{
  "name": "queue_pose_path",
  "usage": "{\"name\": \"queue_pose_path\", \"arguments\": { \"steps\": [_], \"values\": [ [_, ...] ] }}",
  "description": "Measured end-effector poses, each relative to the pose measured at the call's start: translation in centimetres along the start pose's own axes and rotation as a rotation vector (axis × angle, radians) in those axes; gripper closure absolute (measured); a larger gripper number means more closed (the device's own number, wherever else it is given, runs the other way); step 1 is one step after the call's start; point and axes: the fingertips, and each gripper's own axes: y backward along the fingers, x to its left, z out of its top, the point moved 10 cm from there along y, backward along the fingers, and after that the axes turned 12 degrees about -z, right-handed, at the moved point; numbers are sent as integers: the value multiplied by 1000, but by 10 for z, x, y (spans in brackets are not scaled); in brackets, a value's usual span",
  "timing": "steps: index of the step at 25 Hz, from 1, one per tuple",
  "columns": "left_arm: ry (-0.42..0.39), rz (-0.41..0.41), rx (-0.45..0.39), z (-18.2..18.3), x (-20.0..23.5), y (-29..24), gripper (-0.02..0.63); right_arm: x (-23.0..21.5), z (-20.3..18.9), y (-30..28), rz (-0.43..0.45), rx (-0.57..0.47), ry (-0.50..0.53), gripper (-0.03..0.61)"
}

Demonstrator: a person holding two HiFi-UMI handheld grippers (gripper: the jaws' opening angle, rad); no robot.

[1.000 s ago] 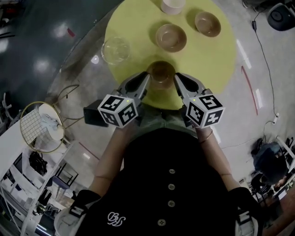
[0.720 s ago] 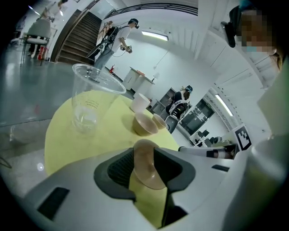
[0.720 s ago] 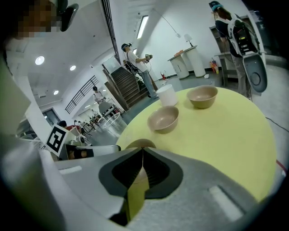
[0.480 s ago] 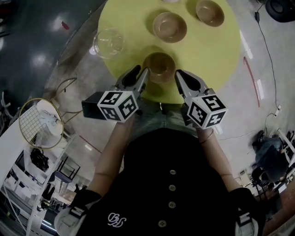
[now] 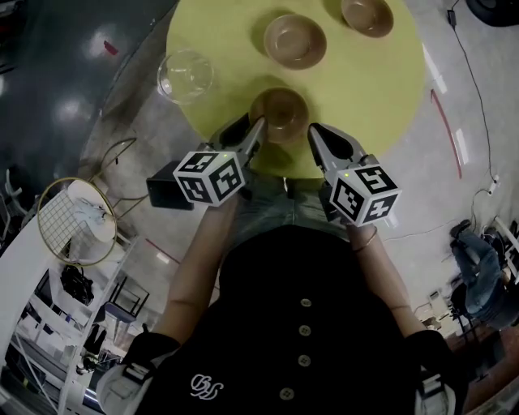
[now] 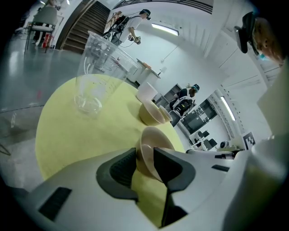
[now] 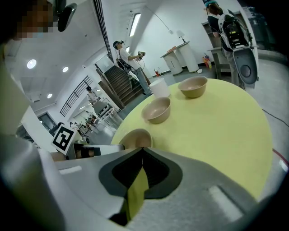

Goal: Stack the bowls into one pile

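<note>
Three tan bowls sit apart on the round yellow table (image 5: 365, 89). The near bowl (image 5: 280, 111) is by the table's front edge, the middle bowl (image 5: 295, 40) behind it, and the far bowl (image 5: 366, 14) at the back right. My left gripper (image 5: 251, 128) is at the near bowl's left rim. In the left gripper view, the left gripper (image 6: 144, 155) is open by a narrow gap, and the near bowl (image 6: 151, 140) shows just beyond its tips. My right gripper (image 5: 315, 131) hangs to the right of that bowl. The right gripper (image 7: 142, 151) is shut and empty, with the near bowl (image 7: 135, 137) ahead of it.
A clear glass cup (image 5: 186, 75) stands at the table's left edge. A white cup (image 7: 159, 88) stands behind the middle bowl (image 7: 156, 109). On the floor are a round wire basket stand (image 5: 73, 219) at the left and a cable (image 5: 470, 73) at the right.
The head view has shifted, so the table sits higher in frame. Both grippers stay flanking the near bowl, with the left one slightly closer to its rim. No bowl has moved.
</note>
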Motion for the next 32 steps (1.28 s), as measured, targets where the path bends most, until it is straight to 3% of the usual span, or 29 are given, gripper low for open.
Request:
{"name": "queue_pose_path", "arguments": {
  "steps": [11, 22, 32],
  "values": [
    [8, 3, 31, 3, 6, -7, 529, 5, -1, 3, -30, -31, -27, 578],
    [-18, -72, 101, 15, 7, -9, 564, 18, 1, 4, -71, -72, -62, 578],
    [-108, -136, 116, 33, -7, -14, 564, 24, 4, 16, -123, -155, -92, 578]
  ]
}}
